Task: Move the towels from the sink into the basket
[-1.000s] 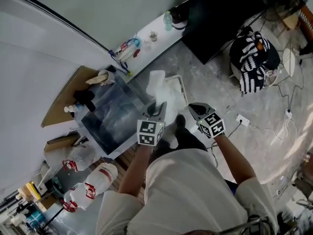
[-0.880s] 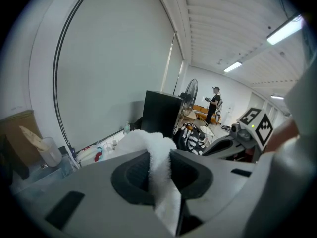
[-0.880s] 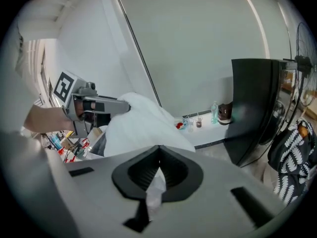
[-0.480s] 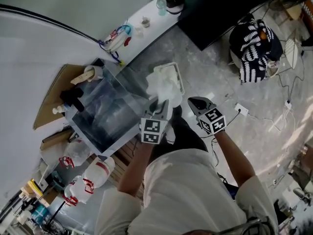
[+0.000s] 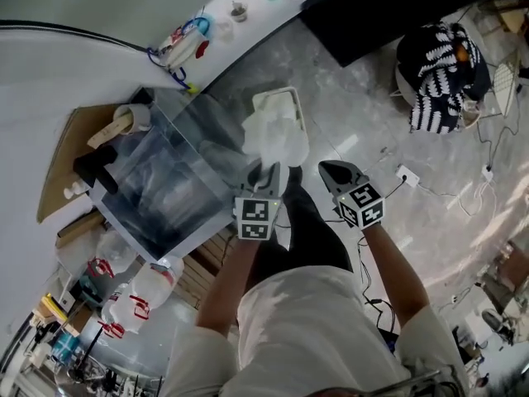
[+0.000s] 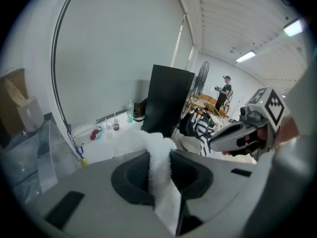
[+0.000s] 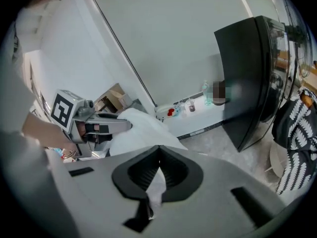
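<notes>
Towel [image 5: 275, 137], white and fluffy, hangs bunched near the centre of the head view. It is clamped in the left tool [image 5: 267, 170], whose jaws press on a fold of it. The towel overlaps the lower end of a white basket [image 5: 289, 98], which stands on the grey floor [image 5: 372, 131] just right of the steel sink [image 5: 161, 184] at centre left. The right tool [image 5: 329, 169], just right of the towel, has its jaws together on a thin white sliver of cloth [image 7: 152, 185]. Whether that sliver belongs to the towel cannot be told.
</notes>
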Available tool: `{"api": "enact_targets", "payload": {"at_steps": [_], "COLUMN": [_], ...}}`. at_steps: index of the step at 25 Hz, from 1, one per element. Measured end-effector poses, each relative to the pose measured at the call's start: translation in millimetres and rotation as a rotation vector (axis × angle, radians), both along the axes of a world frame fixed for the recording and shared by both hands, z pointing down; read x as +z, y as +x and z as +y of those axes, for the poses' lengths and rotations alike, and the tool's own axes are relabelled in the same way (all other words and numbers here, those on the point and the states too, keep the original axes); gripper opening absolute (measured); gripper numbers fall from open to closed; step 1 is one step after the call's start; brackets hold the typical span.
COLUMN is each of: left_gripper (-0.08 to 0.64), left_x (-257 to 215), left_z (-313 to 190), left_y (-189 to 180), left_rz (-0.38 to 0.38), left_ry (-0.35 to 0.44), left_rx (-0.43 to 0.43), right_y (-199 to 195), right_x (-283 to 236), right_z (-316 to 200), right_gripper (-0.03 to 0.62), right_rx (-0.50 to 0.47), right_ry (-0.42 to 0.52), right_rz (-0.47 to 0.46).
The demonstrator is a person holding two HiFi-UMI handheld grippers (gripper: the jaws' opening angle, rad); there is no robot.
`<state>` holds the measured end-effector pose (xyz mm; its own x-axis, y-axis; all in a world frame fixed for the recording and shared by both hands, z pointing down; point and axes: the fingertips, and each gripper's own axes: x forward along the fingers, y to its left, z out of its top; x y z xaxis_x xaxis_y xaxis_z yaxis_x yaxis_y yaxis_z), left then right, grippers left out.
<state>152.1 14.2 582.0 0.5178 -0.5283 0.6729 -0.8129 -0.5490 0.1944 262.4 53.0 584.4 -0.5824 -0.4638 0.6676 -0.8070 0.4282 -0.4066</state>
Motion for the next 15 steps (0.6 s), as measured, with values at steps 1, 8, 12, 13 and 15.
{"api": "enact_targets", "payload": {"at_steps": [1, 8, 12, 13, 15], "left_gripper": [0.072, 0.072, 0.072, 0.072, 0.072], "left_x": [9, 80, 126, 138, 163], "left_z": [-1, -8, -16, -18, -22], "left_y": [2, 16, 19, 19, 17], "left_rz": [-0.003, -0.026, -0.034, -0.037, -0.049], "left_ry": [-0.005, -0.043, -0.067, -0.073, -0.087], "left_rx": [-0.004, -0.036, -0.064, -0.073, -0.088], "right_y": [2, 13, 14, 13, 12], "right_x": [7, 61, 94, 103, 120], "right_z": [-2, -11, -15, -15, -17], "right_gripper": [0.004, 0.003, 0.004, 0.003, 0.003], "right_rx": [0.000, 0.007, 0.004, 0.003, 0.004], "right_ry": [-0.004, -0.040, -0.061, -0.066, -0.076], "right_rz": [0.003, 0.013, 0.010, 0.009, 0.006]}}
